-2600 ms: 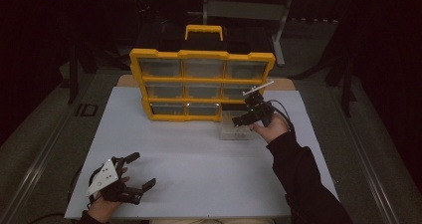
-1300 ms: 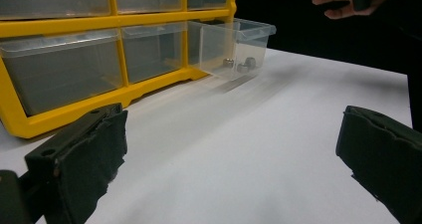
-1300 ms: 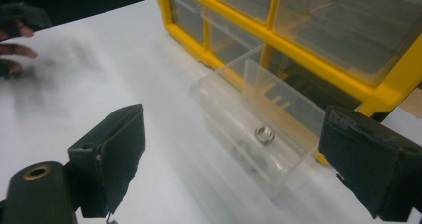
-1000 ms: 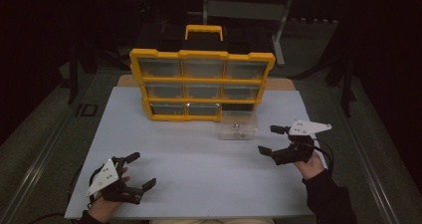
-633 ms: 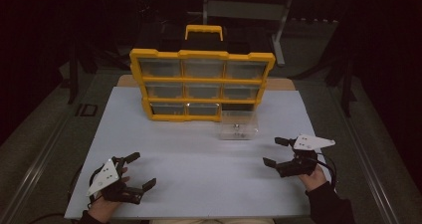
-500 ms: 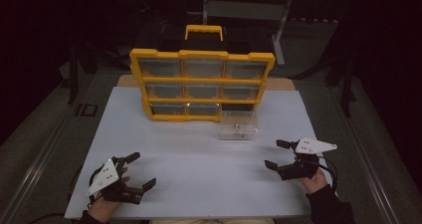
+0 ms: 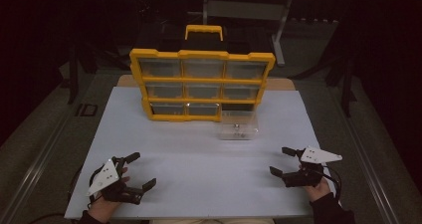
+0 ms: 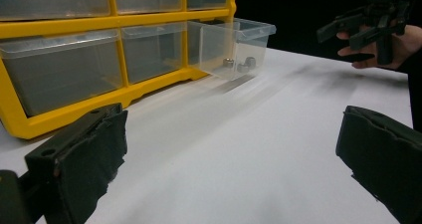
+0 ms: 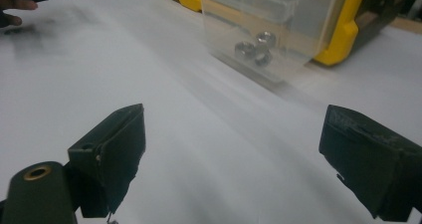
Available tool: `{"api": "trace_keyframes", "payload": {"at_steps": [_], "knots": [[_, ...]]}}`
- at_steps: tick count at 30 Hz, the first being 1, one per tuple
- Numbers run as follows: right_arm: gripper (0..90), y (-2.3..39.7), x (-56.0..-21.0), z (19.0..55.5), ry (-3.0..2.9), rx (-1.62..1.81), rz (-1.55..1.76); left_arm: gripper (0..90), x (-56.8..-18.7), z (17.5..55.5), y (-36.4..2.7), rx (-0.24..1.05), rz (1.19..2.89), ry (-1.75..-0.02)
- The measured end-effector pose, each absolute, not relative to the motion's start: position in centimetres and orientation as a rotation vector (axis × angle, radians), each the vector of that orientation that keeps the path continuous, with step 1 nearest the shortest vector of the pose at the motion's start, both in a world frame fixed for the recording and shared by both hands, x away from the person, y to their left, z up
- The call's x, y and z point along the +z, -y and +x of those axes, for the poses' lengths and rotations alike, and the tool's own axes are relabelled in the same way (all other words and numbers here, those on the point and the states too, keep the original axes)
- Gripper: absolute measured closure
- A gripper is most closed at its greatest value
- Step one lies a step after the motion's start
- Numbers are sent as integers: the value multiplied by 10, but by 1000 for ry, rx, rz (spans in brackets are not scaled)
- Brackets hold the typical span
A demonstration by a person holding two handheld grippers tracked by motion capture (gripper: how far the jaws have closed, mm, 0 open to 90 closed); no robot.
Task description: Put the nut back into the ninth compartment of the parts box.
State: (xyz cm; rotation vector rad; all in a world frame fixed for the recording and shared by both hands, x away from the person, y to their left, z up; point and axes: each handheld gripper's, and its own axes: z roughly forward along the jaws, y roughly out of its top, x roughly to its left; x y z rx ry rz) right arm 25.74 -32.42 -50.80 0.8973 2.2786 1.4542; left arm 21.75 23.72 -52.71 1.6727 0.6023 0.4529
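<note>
Clear plastic drawer (image 7: 239, 129), pulled out ahead of the spread-jawed, empty right gripper (image 7: 287, 163), could be knocked, spilling its nuts (image 9: 254, 49).

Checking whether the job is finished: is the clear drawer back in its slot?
No, the clear drawer sits on the table in front of the yellow organizer.

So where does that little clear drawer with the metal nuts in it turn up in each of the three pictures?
High view: the clear drawer sits on the white table, in front of the yellow cabinet's lower right corner.
Left gripper view: the drawer is upper centre, right of the cabinet.
Right gripper view: the drawer is top centre.
Shared landmark: the yellow cabinet.
</note>
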Motion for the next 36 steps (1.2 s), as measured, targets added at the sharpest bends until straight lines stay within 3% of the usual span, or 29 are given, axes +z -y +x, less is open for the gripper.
{"api": "trace_keyframes", "payload": {"at_steps": [36], "knots": [[112, 334, -516, 252, -2227, 1436, 913, 0, -528, 217, -237, 447, 1676, -599]]}}
